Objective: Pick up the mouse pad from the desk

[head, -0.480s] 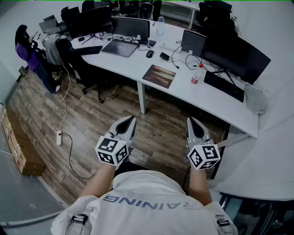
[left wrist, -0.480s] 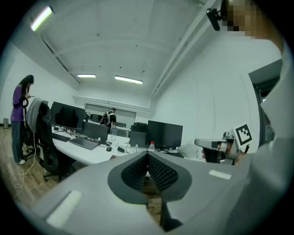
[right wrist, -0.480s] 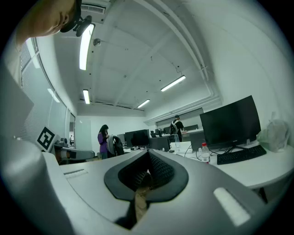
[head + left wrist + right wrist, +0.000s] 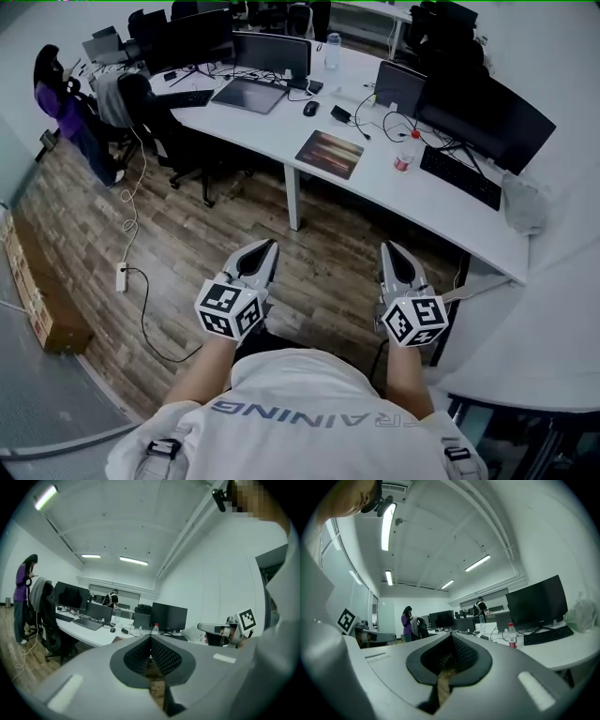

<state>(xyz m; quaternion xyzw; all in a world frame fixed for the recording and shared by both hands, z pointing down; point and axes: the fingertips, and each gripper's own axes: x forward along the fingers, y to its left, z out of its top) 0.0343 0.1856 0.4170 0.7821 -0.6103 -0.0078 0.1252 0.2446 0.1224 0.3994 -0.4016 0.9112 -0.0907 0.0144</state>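
Observation:
The mouse pad (image 4: 330,154), a brown-orange rectangle, lies flat on the white curved desk (image 4: 281,131) near its front edge. Both grippers hang in front of my chest, well short of the desk. My left gripper (image 4: 262,251) is shut with nothing between its jaws, and my right gripper (image 4: 389,253) is shut and empty too. In the left gripper view the jaws (image 4: 150,641) meet at the tips and the desk lies far ahead. From the right gripper view the closed jaws (image 4: 451,637) point level towards the desk.
On the desk stand several monitors (image 4: 487,117), a keyboard (image 4: 459,176), a red-capped bottle (image 4: 405,152), a black mouse (image 4: 307,109) and a laptop (image 4: 248,96). An office chair (image 4: 159,122) and a person in purple (image 4: 61,98) are at the left. A power strip (image 4: 121,279) lies on the wooden floor.

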